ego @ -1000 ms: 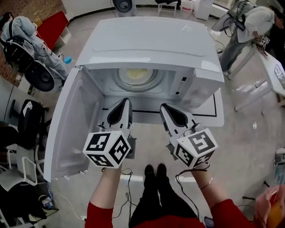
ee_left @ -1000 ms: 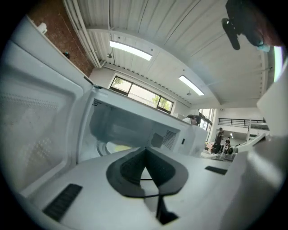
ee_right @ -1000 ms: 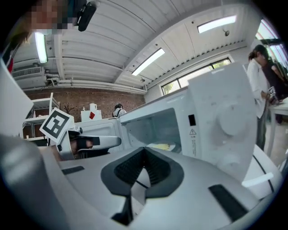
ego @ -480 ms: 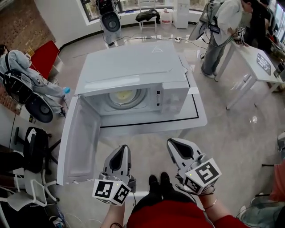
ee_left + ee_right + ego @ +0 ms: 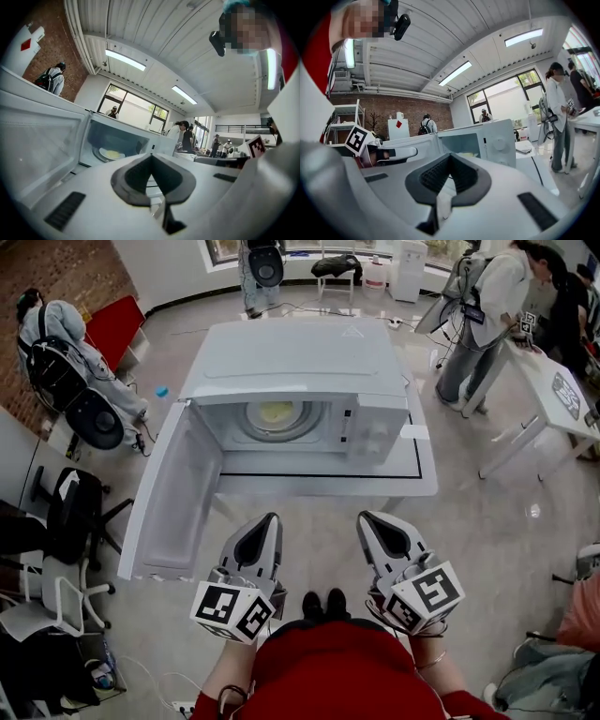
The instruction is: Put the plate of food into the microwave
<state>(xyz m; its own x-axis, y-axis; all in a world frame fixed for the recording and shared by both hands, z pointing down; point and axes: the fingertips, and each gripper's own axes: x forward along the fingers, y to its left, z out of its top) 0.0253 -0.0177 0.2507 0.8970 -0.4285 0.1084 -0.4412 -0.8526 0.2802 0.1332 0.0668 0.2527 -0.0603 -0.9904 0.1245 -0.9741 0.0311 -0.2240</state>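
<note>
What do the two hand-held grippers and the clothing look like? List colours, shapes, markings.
The left hand-held gripper and right hand-held gripper are white tapered shells with dark grey pads. Each carries a white cube with black square markers. The person wears a red top.

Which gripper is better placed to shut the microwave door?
Probably the left gripper: the open door swings out on its side, while the right gripper sits farther across. Both are empty.
</note>
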